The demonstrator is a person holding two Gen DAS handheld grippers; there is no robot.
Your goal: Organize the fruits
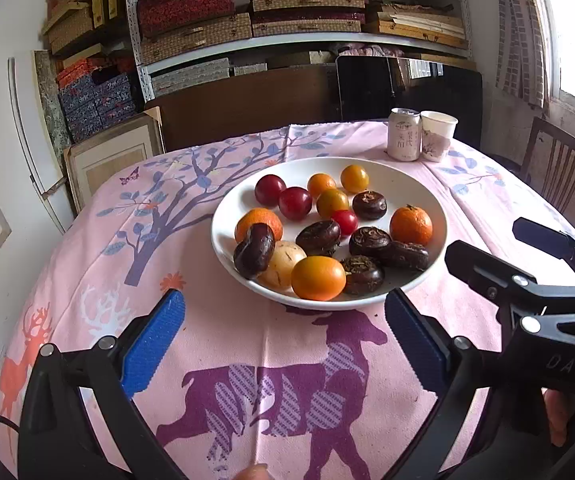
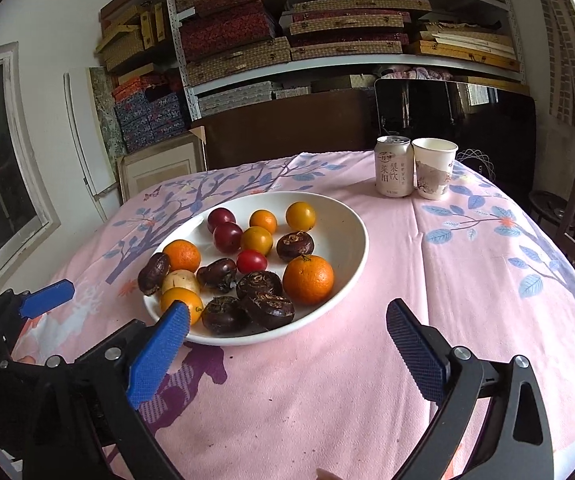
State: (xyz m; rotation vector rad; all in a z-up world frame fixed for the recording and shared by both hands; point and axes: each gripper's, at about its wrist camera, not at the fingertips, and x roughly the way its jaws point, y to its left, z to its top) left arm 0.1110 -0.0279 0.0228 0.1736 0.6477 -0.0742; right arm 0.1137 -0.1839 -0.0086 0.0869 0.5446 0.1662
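Observation:
A white plate (image 1: 399,176) on the pink tablecloth holds mixed fruit: two mandarins (image 1: 410,225), several orange and red cherry tomatoes (image 1: 354,178), dark water chestnuts (image 1: 369,205) and one pale peeled one (image 1: 283,264). My left gripper (image 1: 285,308) is open and empty, just short of the plate's near rim. My right gripper (image 2: 287,320) is open and empty, near the plate's (image 2: 347,216) front right rim; its left pad (image 2: 159,356) overlaps the plate edge in view. The right gripper also shows at the right of the left wrist view (image 1: 527,260).
A drink can (image 1: 403,134) and a paper cup (image 1: 438,135) stand at the table's far side, behind the plate. A wooden chair (image 1: 567,176) is at the right. Shelves with boxes (image 1: 247,20) fill the back wall.

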